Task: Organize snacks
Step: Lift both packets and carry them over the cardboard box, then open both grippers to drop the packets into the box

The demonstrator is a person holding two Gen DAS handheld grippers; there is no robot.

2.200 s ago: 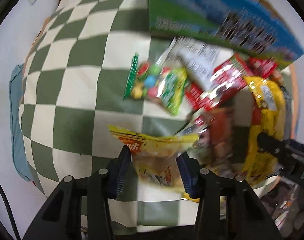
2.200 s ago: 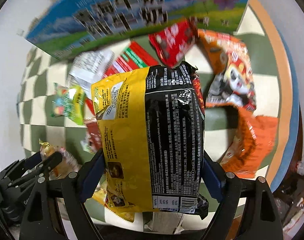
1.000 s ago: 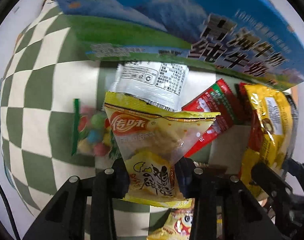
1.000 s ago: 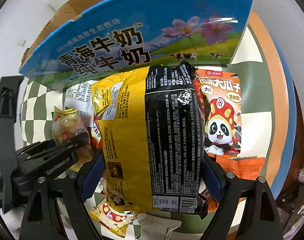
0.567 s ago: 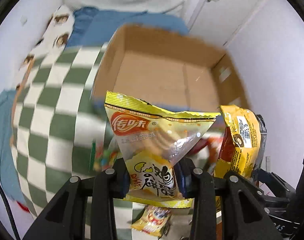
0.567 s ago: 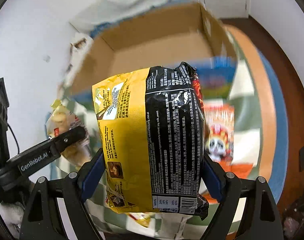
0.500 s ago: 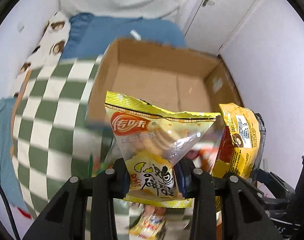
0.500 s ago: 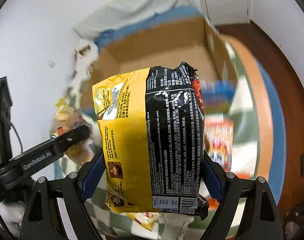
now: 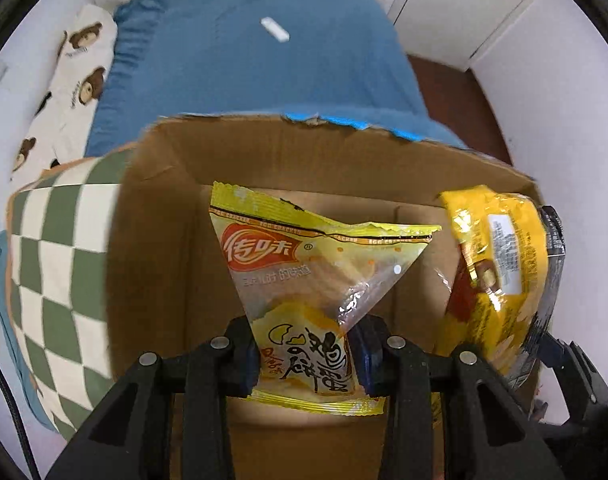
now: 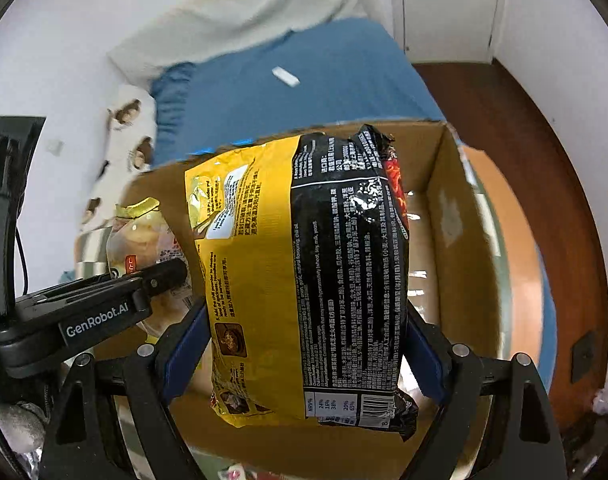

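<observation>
Both our hands have swung away from the snack pile on the checked cloth and now hang over the open cardboard box, whose bare floor fills the view beneath each packet.

Between the nearly closed jaws of our left gripper sits the egg-cracker packet, pinched across its lower half, with the clear upper part fanning out above the pads. Our right gripper stands wide, its blue pads pressed on either edge of the noodle packet, which spans the whole gap.

We judge the cracker packet light, crinkly and slippery, with brittle contents, so the narrow pinch low on the film suits it better than a squeeze across the crackers. The noodle packet looks bulkier and stiffer, probably a dry block inside puffed film; gripping it across the width at its lower half keeps it from swinging, though a hard squeeze could crack the block.

Beyond the box we see the checked cloth to the left and a blue bedcover behind, with a bear-print pillow at its edge. Both packets hang inside the box's outline, just beside each other.
</observation>
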